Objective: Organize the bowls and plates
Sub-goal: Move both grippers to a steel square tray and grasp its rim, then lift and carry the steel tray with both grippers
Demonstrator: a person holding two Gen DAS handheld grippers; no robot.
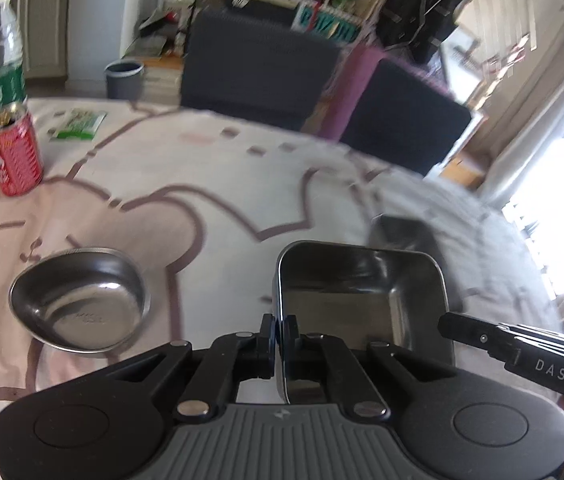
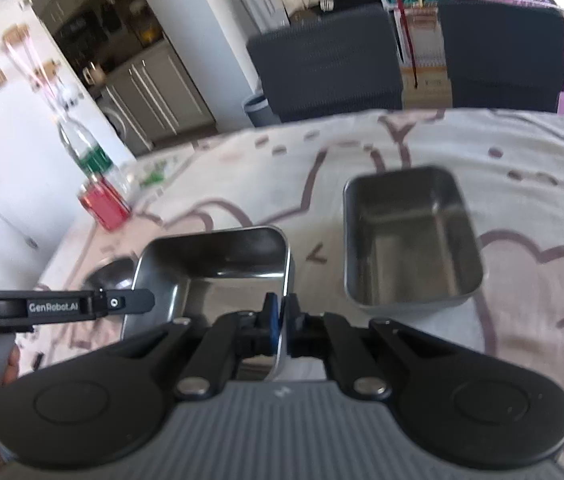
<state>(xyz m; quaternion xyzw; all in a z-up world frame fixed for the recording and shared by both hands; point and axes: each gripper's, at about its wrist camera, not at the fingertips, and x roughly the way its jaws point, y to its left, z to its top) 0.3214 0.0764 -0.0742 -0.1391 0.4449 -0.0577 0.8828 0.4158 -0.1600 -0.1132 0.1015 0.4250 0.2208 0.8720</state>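
Observation:
A rectangular steel tray (image 1: 361,292) is held by both grippers. My left gripper (image 1: 280,330) is shut on its left wall. My right gripper (image 2: 280,312) is shut on its right wall; the tray also shows in the right wrist view (image 2: 218,268). The tray appears lifted a little above the table. A second rectangular steel tray (image 2: 409,236) rests on the tablecloth to the right, partly hidden behind the held one in the left wrist view (image 1: 401,230). A round steel bowl (image 1: 80,300) sits on the table to the left, its edge showing in the right wrist view (image 2: 112,276).
A red soda can (image 1: 14,150), a plastic water bottle (image 1: 0,60) and a green packet (image 1: 78,124) stand at the table's far left. Two dark chairs (image 2: 325,64) stand behind the table. A patterned tablecloth (image 1: 222,184) covers the table.

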